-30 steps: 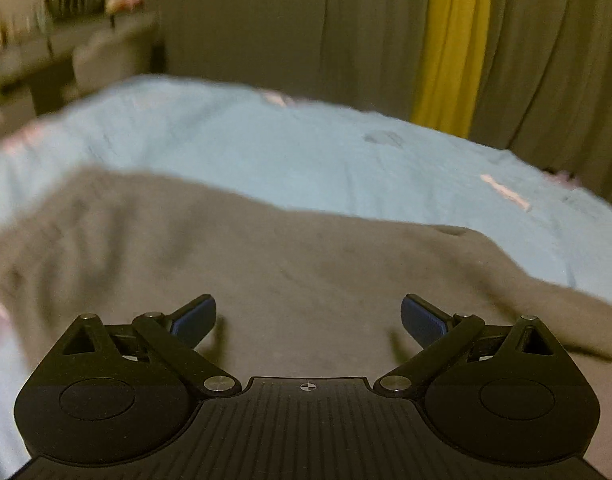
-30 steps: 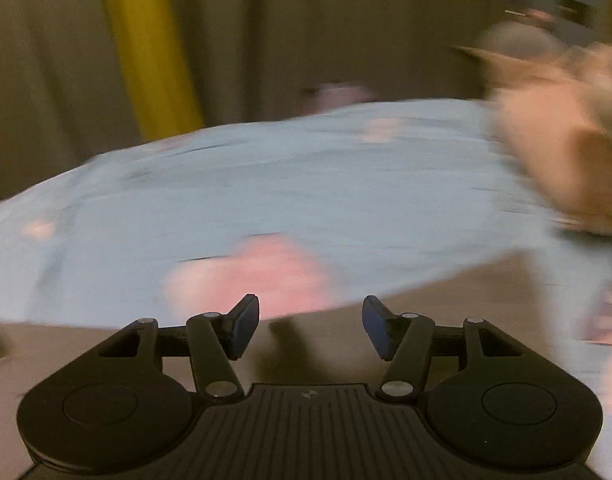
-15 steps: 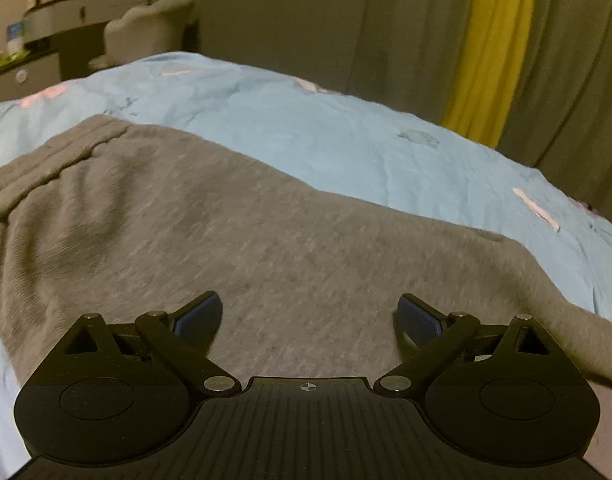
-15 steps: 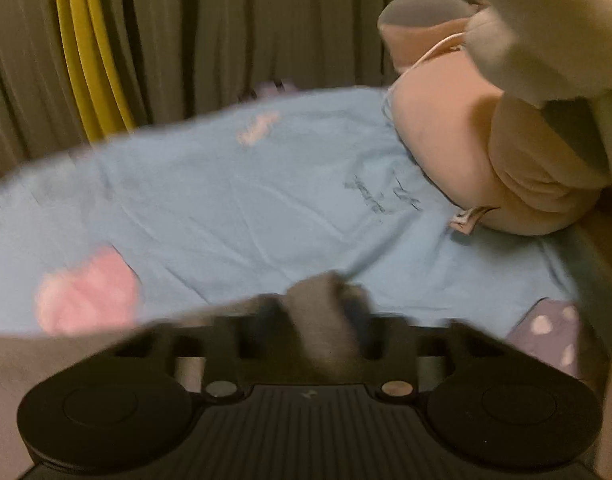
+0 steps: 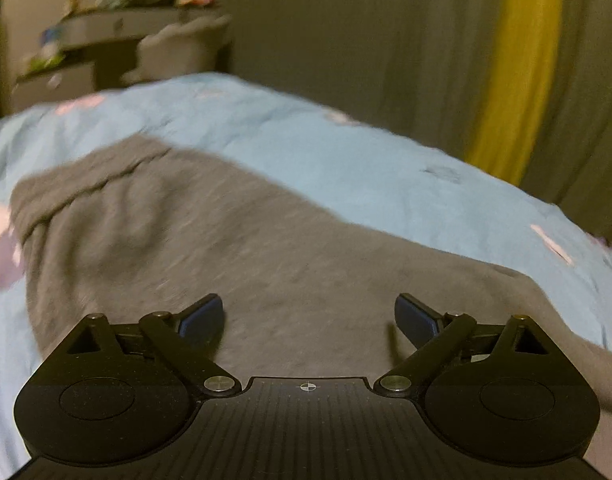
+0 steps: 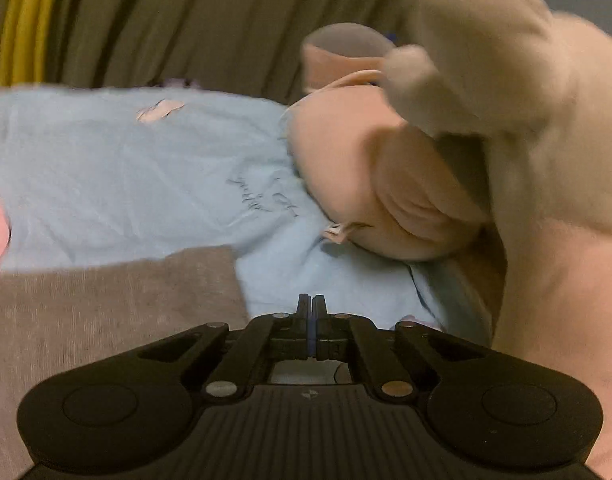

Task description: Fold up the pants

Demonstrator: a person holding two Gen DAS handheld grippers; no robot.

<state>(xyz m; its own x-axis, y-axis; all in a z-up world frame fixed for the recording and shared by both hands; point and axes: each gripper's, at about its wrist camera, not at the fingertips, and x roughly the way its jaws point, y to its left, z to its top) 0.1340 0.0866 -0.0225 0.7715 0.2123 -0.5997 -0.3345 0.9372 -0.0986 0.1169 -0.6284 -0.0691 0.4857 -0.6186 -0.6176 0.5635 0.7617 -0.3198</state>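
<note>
The grey pants (image 5: 234,248) lie spread flat across a light blue bedsheet (image 5: 386,168), their ribbed waistband (image 5: 90,176) toward the upper left of the left wrist view and the cloth running down under the camera. In the right wrist view one straight edge and corner of the pants (image 6: 106,300) reaches in from the left and ends just short of the fingertips. The left gripper (image 5: 308,316) hangs over the middle of the grey cloth with its jaws spread wide, the blue pads (image 5: 202,316) well apart and nothing between them. The right gripper (image 6: 312,308) has its jaws pressed together; they have just been closing, and no cloth shows between the tips, which stand over bare sheet just to the right of the pants' corner. That view is blurred, so whether a thin fold is caught lower down is hard to tell. Past the pants, a large pale plush toy (image 6: 486,140) rests on the sheet at the right. Olive curtains (image 5: 366,40) with a yellow strip (image 5: 518,72) hang behind the bed, and a cluttered desk (image 5: 106,44) stands at the far left.
</note>
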